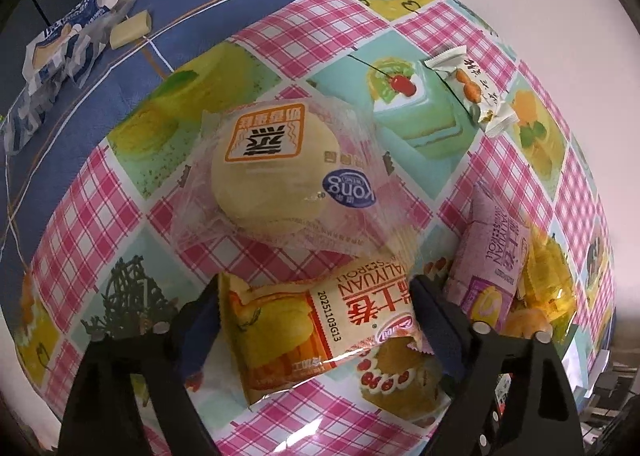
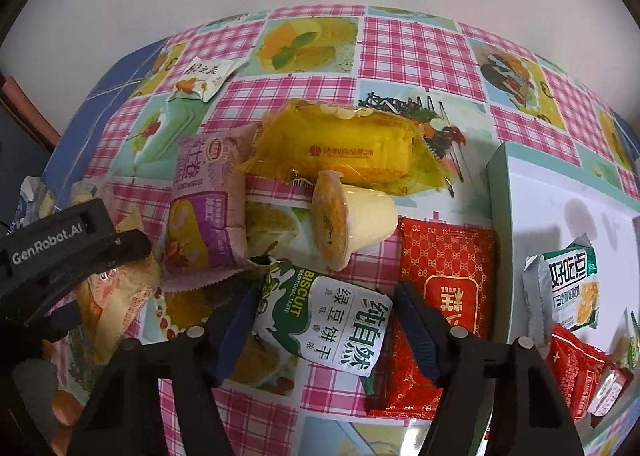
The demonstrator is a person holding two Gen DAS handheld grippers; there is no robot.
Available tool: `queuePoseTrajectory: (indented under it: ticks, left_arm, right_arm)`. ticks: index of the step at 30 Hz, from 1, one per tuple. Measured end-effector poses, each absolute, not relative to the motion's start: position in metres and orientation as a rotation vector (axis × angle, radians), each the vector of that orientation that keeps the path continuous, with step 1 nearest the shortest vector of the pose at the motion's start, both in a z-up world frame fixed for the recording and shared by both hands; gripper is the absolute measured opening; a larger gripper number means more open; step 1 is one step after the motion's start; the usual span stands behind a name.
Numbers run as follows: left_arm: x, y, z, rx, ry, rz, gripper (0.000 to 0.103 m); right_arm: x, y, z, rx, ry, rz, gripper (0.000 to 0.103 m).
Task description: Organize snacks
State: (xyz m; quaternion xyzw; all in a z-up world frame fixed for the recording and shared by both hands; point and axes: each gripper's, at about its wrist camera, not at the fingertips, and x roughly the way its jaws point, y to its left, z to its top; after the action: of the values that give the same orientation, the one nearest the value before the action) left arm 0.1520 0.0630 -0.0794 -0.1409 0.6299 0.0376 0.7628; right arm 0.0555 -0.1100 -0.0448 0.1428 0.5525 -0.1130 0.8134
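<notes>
Left gripper [image 1: 316, 320] straddles the orange Swiss-roll packet [image 1: 320, 332], pads touching its sides; right gripper [image 2: 324, 320] likewise clasps the green biscuit packet [image 2: 324, 316] on the checked tablecloth [image 2: 420, 48].

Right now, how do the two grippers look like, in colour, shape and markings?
Both are black plastic. The right gripper and left gripper have dark blue ribbed pads and small silver round studs. White "GenRobot.AI" lettering marks the left one's body.

The tabletop [image 2: 420, 48] carries two Swiss-roll packs [image 1: 320, 320] [image 2: 208, 208], two cake packs [image 1: 276, 172] [image 2: 340, 144], one biscuit pack [image 2: 324, 320], one pudding cup [image 2: 352, 224] and one white box [image 2: 560, 192].
</notes>
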Motion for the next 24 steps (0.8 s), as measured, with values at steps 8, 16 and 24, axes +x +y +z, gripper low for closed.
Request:
queuePoseTrajectory:
  ticks: [8, 16, 24]
  left_arm:
    - [0.144, 0.046, -0.077, -0.24, 1.376, 0.075, 0.081]
    - [0.128, 0.045, -0.08, -0.278, 1.411, 0.045, 0.077]
    - [0.107, 0.059, -0.068, -0.313, 1.386, 0.033, 0.073]
  right_arm:
    - [0.047, -0.102, -0.042, 0.277, 1.192, -0.227, 0.07]
    - [0.038, -0.098, -0.039, 0.276, 1.213, -0.211, 0.068]
    - [0.022, -0.101, -0.025, 0.303, 1.19, -0.202, 0.067]
